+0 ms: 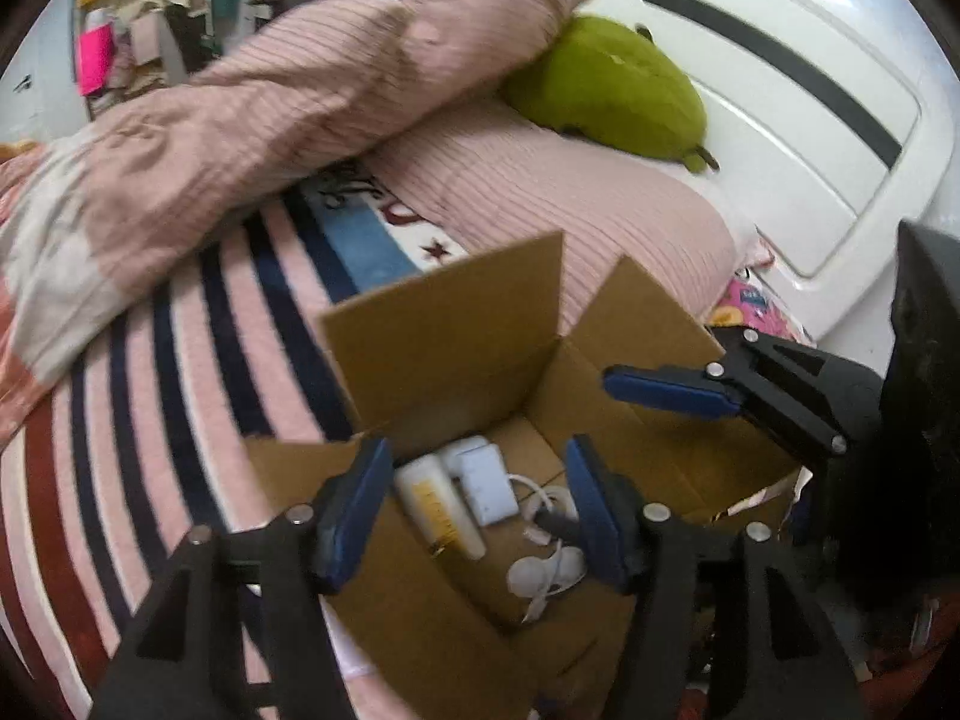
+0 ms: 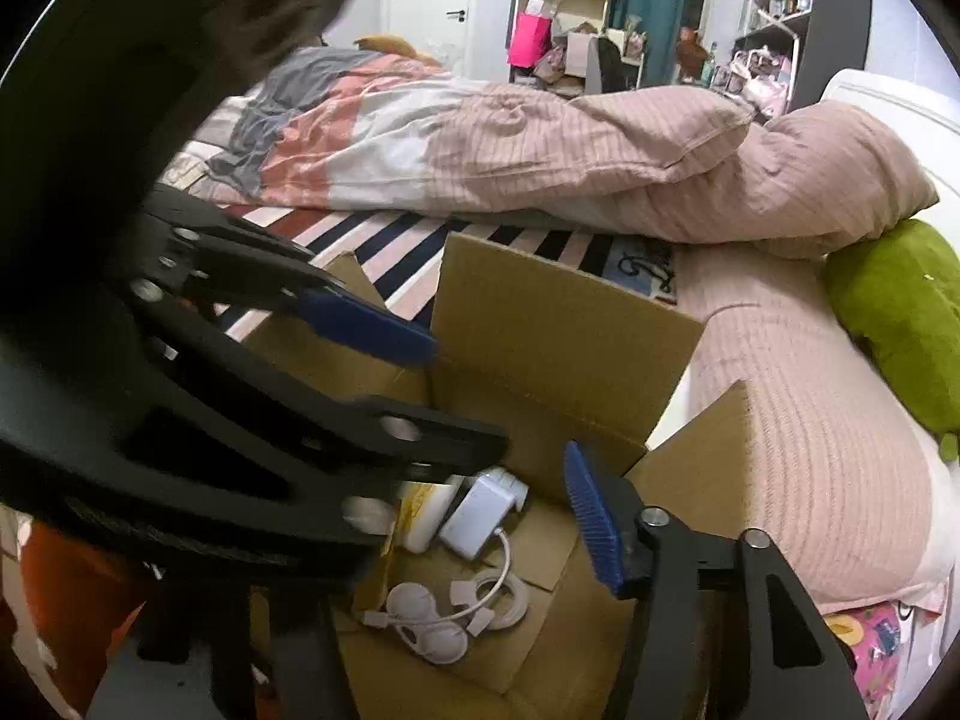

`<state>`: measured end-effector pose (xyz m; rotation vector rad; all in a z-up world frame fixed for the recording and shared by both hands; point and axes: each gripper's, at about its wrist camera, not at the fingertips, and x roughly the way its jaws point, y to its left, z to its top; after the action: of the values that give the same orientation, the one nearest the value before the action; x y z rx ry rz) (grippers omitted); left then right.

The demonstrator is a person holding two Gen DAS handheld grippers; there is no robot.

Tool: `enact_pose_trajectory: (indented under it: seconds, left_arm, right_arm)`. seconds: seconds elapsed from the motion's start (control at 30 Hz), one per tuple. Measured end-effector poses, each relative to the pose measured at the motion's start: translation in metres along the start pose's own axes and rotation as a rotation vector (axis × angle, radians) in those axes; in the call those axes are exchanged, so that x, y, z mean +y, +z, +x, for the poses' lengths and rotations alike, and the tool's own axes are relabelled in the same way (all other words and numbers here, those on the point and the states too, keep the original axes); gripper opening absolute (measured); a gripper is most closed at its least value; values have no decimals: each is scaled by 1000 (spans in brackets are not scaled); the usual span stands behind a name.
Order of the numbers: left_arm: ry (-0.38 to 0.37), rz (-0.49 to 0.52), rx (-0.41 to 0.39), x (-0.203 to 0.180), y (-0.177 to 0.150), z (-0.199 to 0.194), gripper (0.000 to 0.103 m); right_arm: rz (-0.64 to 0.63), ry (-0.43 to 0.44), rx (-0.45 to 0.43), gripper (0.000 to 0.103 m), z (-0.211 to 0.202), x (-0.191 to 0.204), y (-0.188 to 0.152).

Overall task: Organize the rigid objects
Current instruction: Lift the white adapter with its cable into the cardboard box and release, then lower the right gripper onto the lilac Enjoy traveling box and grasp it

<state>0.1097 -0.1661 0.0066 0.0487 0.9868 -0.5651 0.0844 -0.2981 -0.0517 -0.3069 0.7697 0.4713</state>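
Observation:
An open cardboard box (image 1: 450, 324) (image 2: 558, 330) stands on the bed with its flaps up. Inside lie a white and yellow bottle (image 1: 438, 504) (image 2: 426, 516), a white power adapter (image 1: 489, 483) (image 2: 480, 510) and a coiled white cable with round pieces (image 1: 546, 576) (image 2: 432, 618). My left gripper (image 1: 474, 516) hovers open over the box, nothing between its blue pads. My right gripper (image 2: 480, 492) is beside it over the box's right part, also open and empty. Its left finger is hidden behind the left gripper's black body. One of its blue fingers (image 1: 666, 390) shows in the left wrist view.
The box sits on a striped bedspread (image 1: 180, 360). A bunched pink duvet (image 1: 270, 108) lies behind it, with a pink pillow (image 1: 540, 192) and a green plush (image 1: 612, 84) against the white headboard (image 1: 780, 90). Cluttered shelves (image 2: 564, 18) stand across the room.

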Motion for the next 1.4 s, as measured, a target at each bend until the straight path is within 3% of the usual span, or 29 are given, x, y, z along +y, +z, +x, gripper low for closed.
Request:
enact_pose_trajectory:
  seconds: [0.13, 0.33, 0.5, 0.67, 0.77, 0.97, 1.1, 1.3, 1.4]
  left_arm:
    - [76, -68, -94, 28, -19, -43, 72]
    - [245, -173, -201, 73, -66, -97, 76]
    - [385, -286, -262, 116, -122, -123, 76]
    - [467, -345, -258, 155, -168, -128, 76]
    - [439, -352, -290, 169, -186, -132, 76]
    - [389, -344, -288, 180, -203, -128, 78]
    - [338, -338, -321, 181, -202, -132, 79]
    - [301, -346, -346, 183, -196, -132, 84]
    - [291, -341, -335, 181, -191, -126, 84]
  right_arm:
    - [-9, 44, -64, 57, -17, 12, 1]
    - [-37, 162, -177, 57, -46, 57, 16]
    - [-109, 273, -241, 57, -58, 127, 25]
    - [-109, 342, -169, 57, -35, 177, 17]
    - [-82, 279, -80, 57, 0, 196, 8]
    - [-20, 0, 7, 57, 55, 199, -7]
    - [16, -157, 65, 57, 86, 180, -17]
    - [65, -186, 145, 53, 121, 158, -24]
    - [76, -183, 149, 45, 129, 157, -27]
